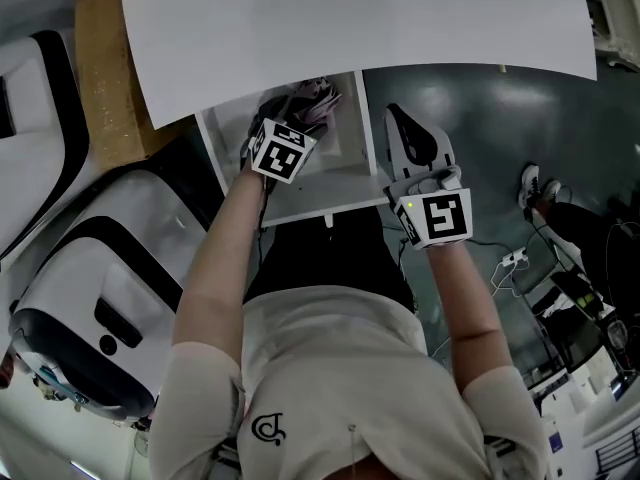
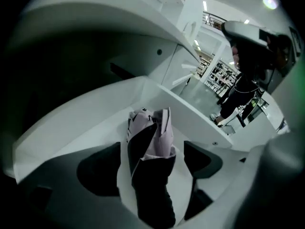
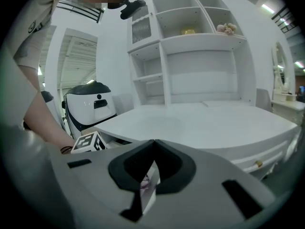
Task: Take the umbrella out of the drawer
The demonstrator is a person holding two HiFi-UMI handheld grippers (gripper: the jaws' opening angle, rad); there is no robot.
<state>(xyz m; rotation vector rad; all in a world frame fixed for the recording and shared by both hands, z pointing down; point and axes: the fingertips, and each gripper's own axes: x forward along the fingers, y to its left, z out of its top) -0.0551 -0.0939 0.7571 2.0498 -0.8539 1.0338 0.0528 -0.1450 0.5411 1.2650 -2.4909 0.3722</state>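
A folded umbrella [image 1: 318, 103], pale lilac and black, lies in the open white drawer [image 1: 320, 206] under the desk. My left gripper [image 1: 280, 128] reaches down into the drawer over it. In the left gripper view the umbrella [image 2: 152, 142] lies between the open jaws of the left gripper [image 2: 151, 163], with a strip of white drawer floor showing on each side, so the pads do not touch it. My right gripper [image 1: 405, 128] hangs just outside the drawer's right wall. Its jaws are shut with the tips meeting [image 3: 153, 144] and nothing between them.
The white desk top [image 1: 350, 18] overhangs the back of the drawer, with a shelf unit [image 3: 190, 56] on it. A white and black machine [image 1: 90, 298] stands at the left beside a wooden panel [image 1: 100, 58]. Cables [image 1: 515, 258] lie on the floor at the right.
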